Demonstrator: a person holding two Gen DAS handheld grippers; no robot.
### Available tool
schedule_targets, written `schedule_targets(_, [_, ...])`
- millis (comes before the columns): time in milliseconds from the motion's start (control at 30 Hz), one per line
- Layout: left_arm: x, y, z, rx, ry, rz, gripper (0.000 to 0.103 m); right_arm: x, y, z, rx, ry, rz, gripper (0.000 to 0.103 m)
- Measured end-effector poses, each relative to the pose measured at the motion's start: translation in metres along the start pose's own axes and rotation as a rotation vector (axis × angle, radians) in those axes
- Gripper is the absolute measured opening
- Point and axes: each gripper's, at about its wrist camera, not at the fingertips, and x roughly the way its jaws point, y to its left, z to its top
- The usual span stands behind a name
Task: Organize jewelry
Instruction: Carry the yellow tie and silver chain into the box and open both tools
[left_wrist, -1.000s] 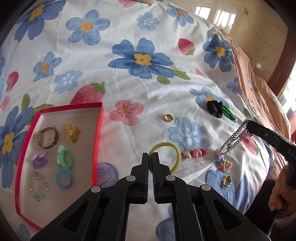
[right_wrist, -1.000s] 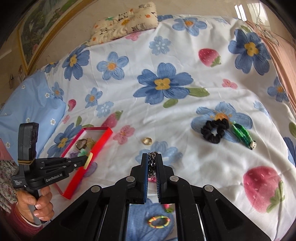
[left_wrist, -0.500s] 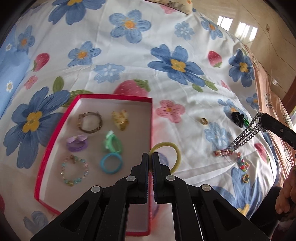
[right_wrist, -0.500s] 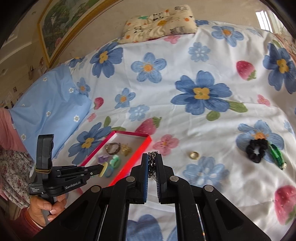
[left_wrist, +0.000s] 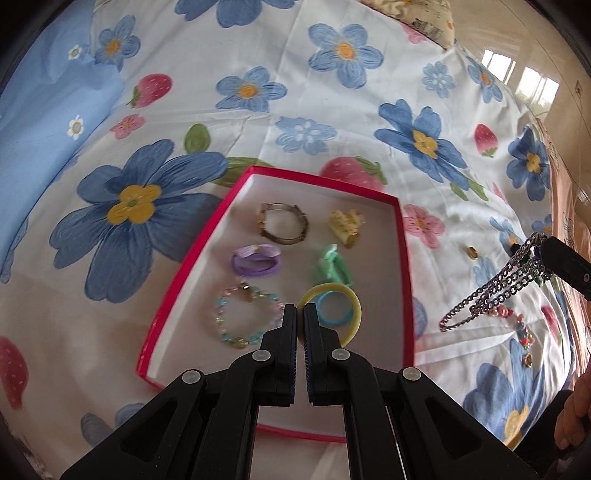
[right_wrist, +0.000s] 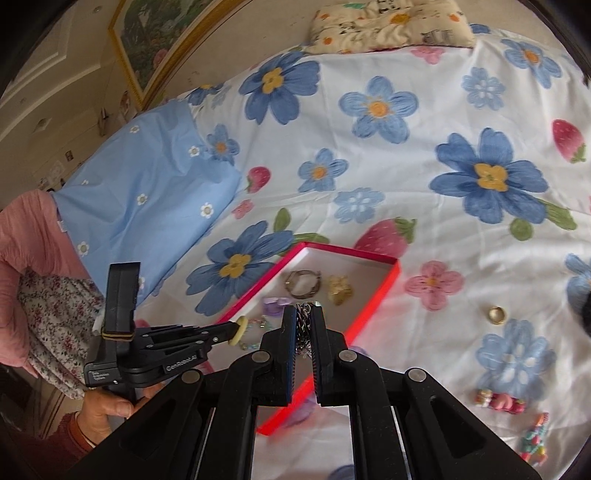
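Observation:
A red-rimmed box (left_wrist: 403, 258) lies on the flowered bedsheet and holds a metal bracelet (left_wrist: 282, 222), a yellow clip (left_wrist: 345, 226), purple (left_wrist: 256, 260) and green (left_wrist: 332, 267) hair ties, a blue ring (left_wrist: 334, 312) and a beaded bracelet (left_wrist: 245, 319). My left gripper (left_wrist: 300, 308) is shut on a yellow hair tie (left_wrist: 354, 306), which hangs over the box beside the blue ring. My right gripper (right_wrist: 303, 310) is shut on a silver chain (right_wrist: 303, 326) above the box's near right side. In the left wrist view the chain (left_wrist: 491, 299) dangles right of the box.
On the sheet right of the box lie a gold ring (right_wrist: 496, 314), a pink clip (right_wrist: 498, 400) and a colourful bead piece (right_wrist: 533, 441). A blue pillow (right_wrist: 147, 192) lies left, a patterned pillow (right_wrist: 388, 26) at the far edge. A hand (right_wrist: 107, 406) holds the left gripper.
Both grippers have swung left across the bed. The yellow hair tie has gone from beside the box to over its inside, and the chain has come from the loose items to the box's right edge.

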Motion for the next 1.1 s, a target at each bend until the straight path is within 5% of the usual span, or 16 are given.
schedule_targets(433, [0.019, 0.035, -0.003, -0.056, 0.044, 0.064, 0.003, 0.055, 0.04, 0.0, -0.045, 0.073, 0.084, 0.007])
schedule_targets(1100, [0.071, 0.039, -0.009, -0.03, 0.134, 0.125, 0.003, 0.124, 0.016, -0.036, -0.003, 0.257, 0.037, 0.007])
